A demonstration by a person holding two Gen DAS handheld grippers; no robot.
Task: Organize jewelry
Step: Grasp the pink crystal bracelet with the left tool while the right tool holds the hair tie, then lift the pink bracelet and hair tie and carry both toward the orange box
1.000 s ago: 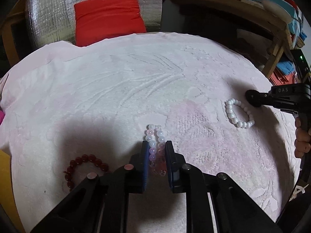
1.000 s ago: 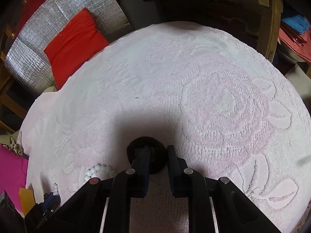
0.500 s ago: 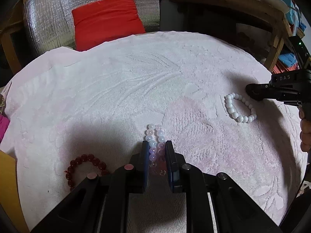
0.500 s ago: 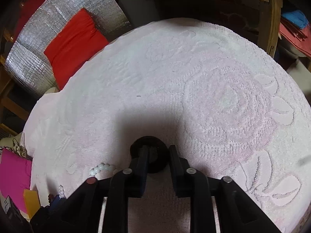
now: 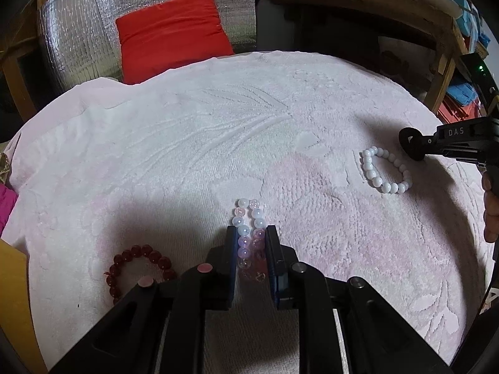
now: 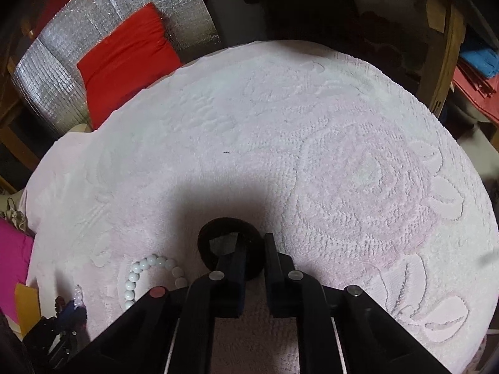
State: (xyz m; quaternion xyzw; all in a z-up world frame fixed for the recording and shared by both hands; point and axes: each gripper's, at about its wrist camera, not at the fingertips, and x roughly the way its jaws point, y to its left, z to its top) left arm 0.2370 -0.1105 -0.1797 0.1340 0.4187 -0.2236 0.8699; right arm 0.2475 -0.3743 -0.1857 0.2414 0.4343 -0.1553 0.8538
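A dark red bead bracelet (image 5: 140, 265) is seen at the lower left of the left wrist view, on the pink towel (image 5: 187, 143); at bottom centre the left gripper (image 5: 251, 246) is pinched on a pastel bead bracelet (image 5: 248, 233); a white bead bracelet (image 5: 385, 170) lies at the right, just beside the right gripper (image 5: 411, 146), whose tip is blocked by a black ring (image 5: 413, 146); a hand (image 5: 491, 208) is cut off at the right edge; only in the right wrist view is the right gripper (image 6: 252, 249) shown with its jaws just closed on the black ring (image 6: 229, 249).
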